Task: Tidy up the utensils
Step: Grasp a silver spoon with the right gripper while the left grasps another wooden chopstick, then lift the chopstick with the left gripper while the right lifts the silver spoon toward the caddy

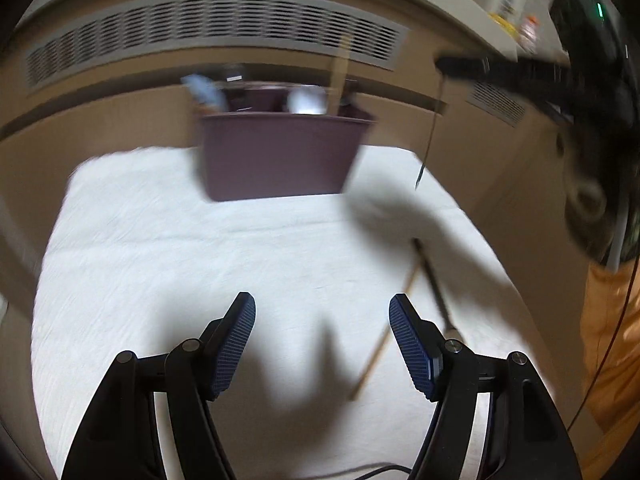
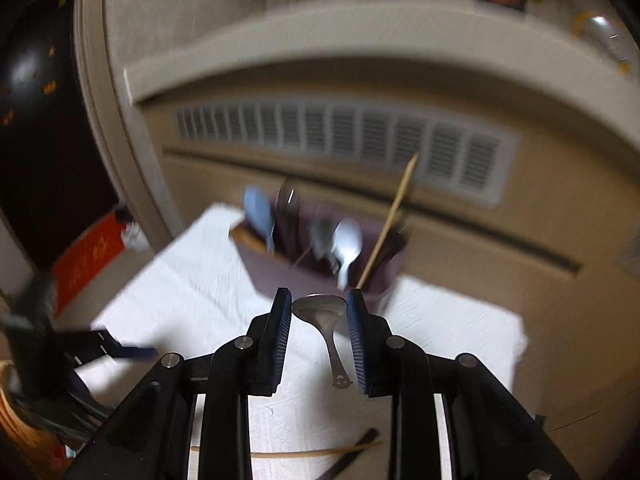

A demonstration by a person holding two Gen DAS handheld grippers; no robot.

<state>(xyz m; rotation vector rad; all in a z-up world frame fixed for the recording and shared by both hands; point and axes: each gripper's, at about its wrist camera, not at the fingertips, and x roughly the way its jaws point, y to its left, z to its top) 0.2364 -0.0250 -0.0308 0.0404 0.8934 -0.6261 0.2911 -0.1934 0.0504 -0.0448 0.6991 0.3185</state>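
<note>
White cloth (image 1: 180,240) covers the worktop, maroon caddy (image 1: 276,156) at its far edge.
Left gripper (image 1: 322,344) gapes wide, holding nothing; right gripper (image 2: 319,320) pinches a metal spoon (image 2: 326,320) by its bowl, near the caddy.

A lived-in home room: a beige wall heater with a grey slatted vent grille (image 1: 208,36) spans the top of the frame, above a white textured cloth (image 1: 200,248) carrying a maroon plastic utensil caddy (image 1: 280,156).
</note>
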